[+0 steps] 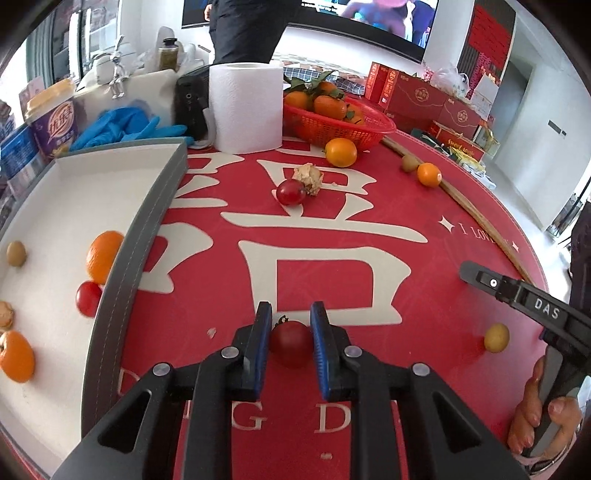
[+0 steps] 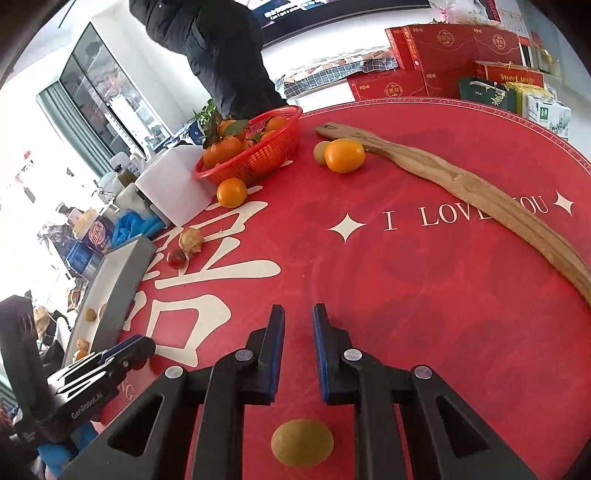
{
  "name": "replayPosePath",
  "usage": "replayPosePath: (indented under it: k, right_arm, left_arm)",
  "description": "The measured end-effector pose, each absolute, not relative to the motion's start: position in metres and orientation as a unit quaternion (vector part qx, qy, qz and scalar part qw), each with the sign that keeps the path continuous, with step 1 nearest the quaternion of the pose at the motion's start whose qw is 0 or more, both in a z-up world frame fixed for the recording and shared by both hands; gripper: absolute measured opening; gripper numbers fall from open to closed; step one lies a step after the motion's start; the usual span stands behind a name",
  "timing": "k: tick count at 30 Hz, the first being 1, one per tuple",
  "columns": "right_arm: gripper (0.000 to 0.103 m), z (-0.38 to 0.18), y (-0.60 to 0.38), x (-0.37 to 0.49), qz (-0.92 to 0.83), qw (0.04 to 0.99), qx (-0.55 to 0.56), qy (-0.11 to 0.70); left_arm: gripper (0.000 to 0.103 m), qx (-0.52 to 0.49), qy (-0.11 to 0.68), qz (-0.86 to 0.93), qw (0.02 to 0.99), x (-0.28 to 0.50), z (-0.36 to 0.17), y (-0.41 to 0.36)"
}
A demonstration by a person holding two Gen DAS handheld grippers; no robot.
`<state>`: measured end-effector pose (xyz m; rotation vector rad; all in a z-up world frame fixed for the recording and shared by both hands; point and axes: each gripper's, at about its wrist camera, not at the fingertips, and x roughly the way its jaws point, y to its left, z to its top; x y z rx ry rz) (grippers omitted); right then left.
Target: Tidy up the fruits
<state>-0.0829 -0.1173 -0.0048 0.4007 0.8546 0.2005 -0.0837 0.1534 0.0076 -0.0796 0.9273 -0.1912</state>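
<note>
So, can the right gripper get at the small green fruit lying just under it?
Probably yes. The small green fruit lies on bare red cloth between the arms of the right gripper, behind its fingertips, with nothing around it. But the jaws are shut and empty, so they must open and pull back.

A round table under a red cloth (image 1: 424,266) printed with large cream characters carries a white tray (image 1: 74,206), a paper towel roll (image 1: 245,107) and a red basket (image 1: 332,125). A curved wooden stick (image 2: 480,195), loose oranges and small tomatoes lie on the cloth.

White walls (image 1: 532,96); wall screen (image 1: 369,22); glass cabinet (image 2: 96,96)
</note>
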Motion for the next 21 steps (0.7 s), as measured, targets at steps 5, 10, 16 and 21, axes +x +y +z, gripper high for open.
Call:
replayPosePath:
  k: [5, 10, 16, 21]
  right_arm:
    - [0.018, -0.008, -0.123, -0.080, 0.105, 0.880, 0.218, 0.410]
    - [0.057, -0.004, -0.128, -0.087, 0.116, 0.877, 0.210, 0.416]
    - [0.096, 0.015, -0.103, -0.121, 0.084, 0.911, 0.090, 0.393]
    - [0.048, 0.001, -0.084, -0.126, 0.057, 0.908, 0.032, 0.414]
  left_arm:
    - [0.023, -0.023, 0.434, -0.088, 0.896, -0.093, 0.011, 0.149]
    - [0.025, -0.010, 0.429, -0.084, 0.899, -0.096, 0.010, 0.150]
    - [0.039, -0.009, 0.435, -0.086, 0.896, -0.099, 0.007, 0.155]
    - [0.042, 0.013, 0.432, -0.078, 0.898, -0.104, 0.005, 0.149]
